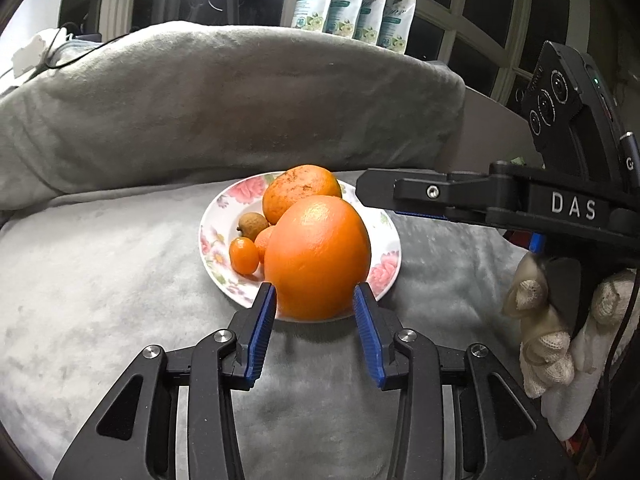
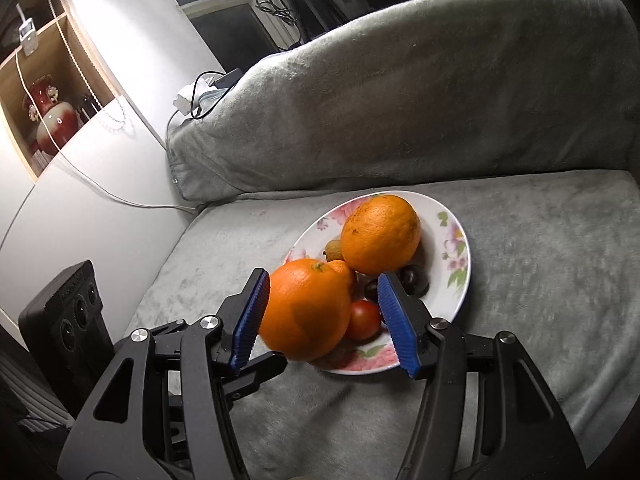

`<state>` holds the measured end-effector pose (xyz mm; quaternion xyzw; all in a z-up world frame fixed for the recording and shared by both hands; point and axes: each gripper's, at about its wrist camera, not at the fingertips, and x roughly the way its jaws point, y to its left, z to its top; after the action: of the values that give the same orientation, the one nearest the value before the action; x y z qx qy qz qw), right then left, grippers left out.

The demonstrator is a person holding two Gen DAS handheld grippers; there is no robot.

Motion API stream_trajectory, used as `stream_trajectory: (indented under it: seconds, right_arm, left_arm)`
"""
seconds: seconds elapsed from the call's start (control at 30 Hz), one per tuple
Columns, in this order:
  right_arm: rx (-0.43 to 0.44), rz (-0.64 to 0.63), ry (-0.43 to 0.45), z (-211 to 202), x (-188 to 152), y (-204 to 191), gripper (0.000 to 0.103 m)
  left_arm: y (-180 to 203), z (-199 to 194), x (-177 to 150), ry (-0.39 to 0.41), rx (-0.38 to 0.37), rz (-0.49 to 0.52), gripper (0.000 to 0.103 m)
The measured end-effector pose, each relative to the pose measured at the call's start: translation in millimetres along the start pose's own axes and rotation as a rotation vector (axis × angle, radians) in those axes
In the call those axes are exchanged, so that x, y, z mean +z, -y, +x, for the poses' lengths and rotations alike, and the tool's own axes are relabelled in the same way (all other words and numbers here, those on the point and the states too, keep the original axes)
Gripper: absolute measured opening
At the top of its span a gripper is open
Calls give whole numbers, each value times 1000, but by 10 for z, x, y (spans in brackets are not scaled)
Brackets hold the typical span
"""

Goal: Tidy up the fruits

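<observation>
A large smooth orange [image 1: 318,256] sits between the blue pads of my left gripper [image 1: 314,290], which is shut on it at the fingertips, over the near rim of a floral plate [image 1: 386,268]. On the plate lie a rougher orange [image 1: 300,192], a kumquat [image 1: 243,255] and a small brown fruit [image 1: 252,226]. In the right wrist view the same held orange [image 2: 308,308] sits low left. A red tomato [image 2: 362,320] and dark round fruits [image 2: 416,278] lie beside it. My right gripper [image 2: 323,280] stands open above the plate [image 2: 460,280], its right pad well clear of the orange.
The plate rests on a grey blanket-covered seat [image 1: 100,280] with a padded backrest [image 1: 240,100] behind. Floral packets [image 1: 352,0] stand at the back. A gloved hand [image 1: 540,320] holds the right tool. A wall shelf with a red vase [image 2: 52,116] and cables is on the left.
</observation>
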<state>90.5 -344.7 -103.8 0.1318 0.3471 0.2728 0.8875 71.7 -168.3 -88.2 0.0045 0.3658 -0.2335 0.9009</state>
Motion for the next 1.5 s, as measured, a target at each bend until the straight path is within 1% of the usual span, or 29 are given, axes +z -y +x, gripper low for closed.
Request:
stream_trajectory:
  seconds: [0.17, 0.23, 0.3, 0.37, 0.4, 0.47, 0.57, 0.67, 0.8, 0.83, 0.93, 0.97, 1.03, 1.1, 1.17, 1.27, 1.5]
  right_arm:
    - [-25, -12, 24, -77, -72, -61, 61]
    - [-45, -16, 44, -128, -111, -72, 71]
    - [-71, -24, 69, -197, -152, -105, 75]
    - [-86, -28, 90, -269, -185, -126, 78]
    - [-99, -29, 101, -307, -203, -139, 80]
    - [-130, -35, 121, -375, -238, -170, 82]
    - [-177, -47, 142, -442, -282, -224, 86]
    - [-226, -58, 157, -492, -330, -269, 87]
    - [-327, -75, 176, -561, -381, -335, 88]
    - [-363, -80, 183, -579, -393, -356, 91]
    - [-461, -92, 208, -635, -423, -429, 95]
    - [-491, -100, 218, -655, -434, -464, 95]
    - [-534, -117, 234, -687, -447, -520, 101]
    - [-583, -136, 248, -724, -460, -580, 102]
    - [-620, -148, 259, -766, -474, -627, 103]
    - [-640, -157, 272, -804, -475, -678, 103]
    - [-658, -162, 289, -847, -513, -777, 103]
  left_arm:
    - [-9, -29, -6, 5, 7, 1, 40]
    - [-32, -53, -13, 9, 7, -3, 41]
    - [-50, -99, -27, 15, 9, -4, 45]
    - [-55, -130, -21, 26, 13, -2, 53]
    - [-61, -153, -25, 30, 16, -2, 55]
    - [-79, -213, -37, 41, 20, -6, 65]
    - [-94, -284, -41, 52, 24, -10, 70]
    - [-120, -379, -51, 65, 27, -16, 71]
    - [-149, -478, -42, 76, 35, -25, 72]
    - [-154, -515, -39, 83, 38, -27, 73]
    - [-153, -599, -45, 103, 57, -20, 74]
    - [-150, -622, -50, 109, 66, -16, 75]
    - [-140, -662, -50, 120, 80, -9, 78]
    - [-144, -686, -56, 125, 84, -8, 79]
    - [-154, -710, -59, 126, 94, -13, 83]
    - [-183, -744, -63, 129, 102, -25, 83]
    - [-244, -804, -79, 124, 117, -41, 83]
